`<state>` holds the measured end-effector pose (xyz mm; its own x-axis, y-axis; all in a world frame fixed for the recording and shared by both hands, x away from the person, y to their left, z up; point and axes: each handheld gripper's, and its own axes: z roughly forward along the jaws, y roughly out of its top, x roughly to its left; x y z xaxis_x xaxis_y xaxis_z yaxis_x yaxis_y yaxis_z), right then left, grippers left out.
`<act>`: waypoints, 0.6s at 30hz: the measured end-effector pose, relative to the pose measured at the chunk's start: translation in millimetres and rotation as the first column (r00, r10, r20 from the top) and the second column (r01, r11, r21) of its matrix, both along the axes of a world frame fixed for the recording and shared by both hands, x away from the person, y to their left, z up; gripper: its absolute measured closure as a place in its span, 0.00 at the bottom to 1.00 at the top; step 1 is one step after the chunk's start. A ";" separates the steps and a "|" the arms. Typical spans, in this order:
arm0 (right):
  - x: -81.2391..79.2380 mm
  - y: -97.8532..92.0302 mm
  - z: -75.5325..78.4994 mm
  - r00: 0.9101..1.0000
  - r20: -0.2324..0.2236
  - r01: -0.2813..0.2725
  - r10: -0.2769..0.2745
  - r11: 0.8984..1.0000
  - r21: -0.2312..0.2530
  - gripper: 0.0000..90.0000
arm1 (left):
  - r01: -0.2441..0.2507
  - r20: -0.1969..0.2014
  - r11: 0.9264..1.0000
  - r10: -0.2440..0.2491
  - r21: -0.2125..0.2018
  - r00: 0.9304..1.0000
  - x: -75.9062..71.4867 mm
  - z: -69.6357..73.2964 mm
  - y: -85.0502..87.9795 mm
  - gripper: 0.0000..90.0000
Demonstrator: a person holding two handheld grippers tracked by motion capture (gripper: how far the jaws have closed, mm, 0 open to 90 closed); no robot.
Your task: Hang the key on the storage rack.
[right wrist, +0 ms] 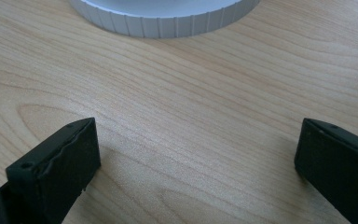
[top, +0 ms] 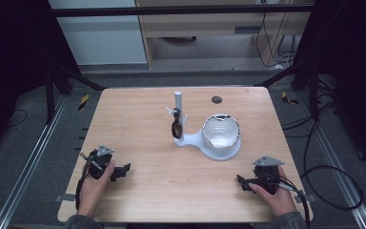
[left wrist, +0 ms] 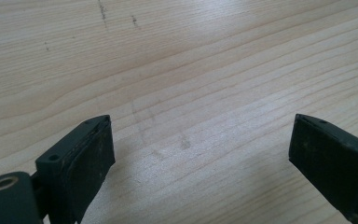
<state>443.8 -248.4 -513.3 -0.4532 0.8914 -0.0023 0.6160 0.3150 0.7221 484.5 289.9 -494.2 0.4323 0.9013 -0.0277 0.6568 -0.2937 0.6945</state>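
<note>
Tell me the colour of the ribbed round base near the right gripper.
The ribbed base is white, clearest in the right gripper view.

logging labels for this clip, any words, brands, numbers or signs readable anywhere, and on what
None can be read.
White stand and its bowl: no print visible.
Left hand-held gripper and right hand-held gripper: no marking legible.
Table: only wood grain and faint pencil-like scuffs, no letters.

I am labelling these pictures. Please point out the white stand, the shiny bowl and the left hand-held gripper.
white stand (top: pixel 178 102), high view, on its upright post
shiny bowl (top: pixel 220 131), high view, on its inside
left hand-held gripper (top: pixel 123 170), high view, between its fingertips
</note>
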 end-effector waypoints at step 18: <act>0.1 0.4 0.0 1.000 -0.001 0.001 -0.001 1.000 0.001 0.00 | 0.030 0.044 0.999 -0.032 0.036 0.999 17.6 -13.8 -3.1 0.00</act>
